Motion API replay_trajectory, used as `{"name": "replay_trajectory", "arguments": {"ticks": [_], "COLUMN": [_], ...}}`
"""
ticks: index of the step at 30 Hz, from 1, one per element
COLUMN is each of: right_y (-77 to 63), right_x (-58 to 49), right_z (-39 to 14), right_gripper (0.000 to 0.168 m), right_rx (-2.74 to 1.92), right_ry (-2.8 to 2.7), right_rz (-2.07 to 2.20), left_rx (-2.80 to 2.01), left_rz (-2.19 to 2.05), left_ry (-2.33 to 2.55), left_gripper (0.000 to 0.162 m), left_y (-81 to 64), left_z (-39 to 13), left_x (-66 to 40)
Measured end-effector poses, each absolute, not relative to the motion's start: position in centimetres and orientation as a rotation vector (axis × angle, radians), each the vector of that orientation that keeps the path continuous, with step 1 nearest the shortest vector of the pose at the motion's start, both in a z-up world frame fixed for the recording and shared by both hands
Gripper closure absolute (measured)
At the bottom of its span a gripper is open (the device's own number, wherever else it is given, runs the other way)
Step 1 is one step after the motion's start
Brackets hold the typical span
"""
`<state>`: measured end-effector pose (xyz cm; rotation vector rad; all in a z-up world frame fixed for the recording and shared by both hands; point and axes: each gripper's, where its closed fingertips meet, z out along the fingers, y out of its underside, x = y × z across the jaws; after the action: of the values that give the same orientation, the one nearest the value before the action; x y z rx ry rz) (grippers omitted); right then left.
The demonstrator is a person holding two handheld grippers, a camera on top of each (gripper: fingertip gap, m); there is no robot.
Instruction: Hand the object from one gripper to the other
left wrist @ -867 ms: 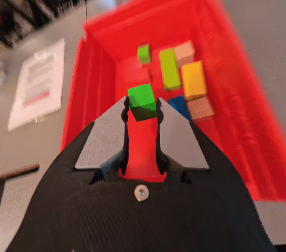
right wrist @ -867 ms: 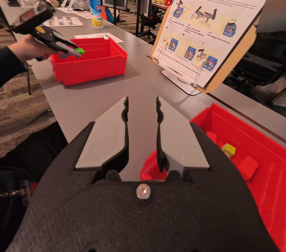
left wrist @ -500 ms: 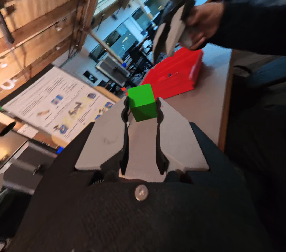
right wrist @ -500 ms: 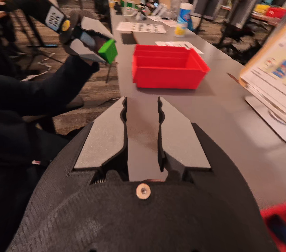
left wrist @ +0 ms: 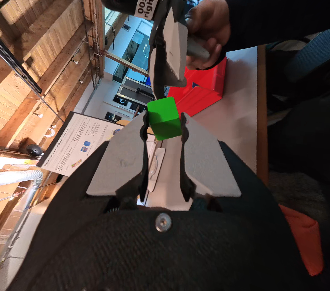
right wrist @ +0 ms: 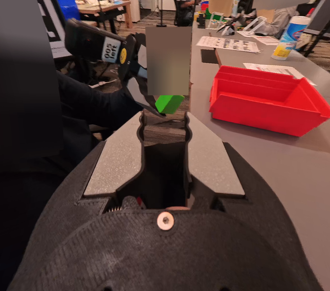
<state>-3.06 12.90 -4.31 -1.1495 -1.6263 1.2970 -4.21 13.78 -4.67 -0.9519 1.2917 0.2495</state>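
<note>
The left tool (left wrist: 163,126) was clamped on the green block (left wrist: 164,118), held in the air off the bench (right wrist: 267,166) edge, with only the rear of the block between its tips. The right tool (right wrist: 164,126) stood spread and empty, just short of the block and not yet around it. The risk as I judged it: the left letting go before the right closed, or the right's fingers (left wrist: 175,44) knocking the block's exposed end and twisting it free, so that it fell to the floor rather than the bench

bright, sharp, wide-angle edge distortion
</note>
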Motion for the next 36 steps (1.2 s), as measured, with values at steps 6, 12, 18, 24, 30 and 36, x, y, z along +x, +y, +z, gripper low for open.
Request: {"name": "replay_trajectory", "arguments": {"ticks": [6, 12, 18, 24, 30, 36], "right_y": [12.7, 16.7, 16.4, 16.6, 17.5, 17.6], "right_x": [-3.7, -4.8, -5.4, -6.7, -7.3, -7.7], "right_z": [-5.4, -6.2, -6.9, -8.0, -8.4, -8.9], "right_gripper": [0.122, 0.123, 0.124, 0.128, 0.147, 0.146], "right_rx": [-1.318, -1.44, -1.454, -1.491, -1.497, -1.506], "right_ry": [-1.626, -1.457, -1.478, -1.459, -1.416, -1.423], "right_rz": [1.559, 1.343, 1.301, 1.253, 1.183, 1.161], "left_rx": [-0.877, -0.923, -0.944, -0.981, -1.021, -1.017], "left_rz": [0.545, 0.629, 0.621, 0.68, 0.684, 0.699], "left_ry": [1.279, 1.319, 1.319, 1.313, 1.311, 1.297], "left_gripper": [0.129, 0.129, 0.13, 0.129, 0.129, 0.129], "left_y": [15.4, 17.2, 17.5, 18.5, 19.1, 19.3], "left_z": [-4.9, -6.8, -7.1, -7.6, -8.1, -7.9], "left_x": [-4.3, -4.5, -4.5, -4.7, -4.9, -5.1]}}
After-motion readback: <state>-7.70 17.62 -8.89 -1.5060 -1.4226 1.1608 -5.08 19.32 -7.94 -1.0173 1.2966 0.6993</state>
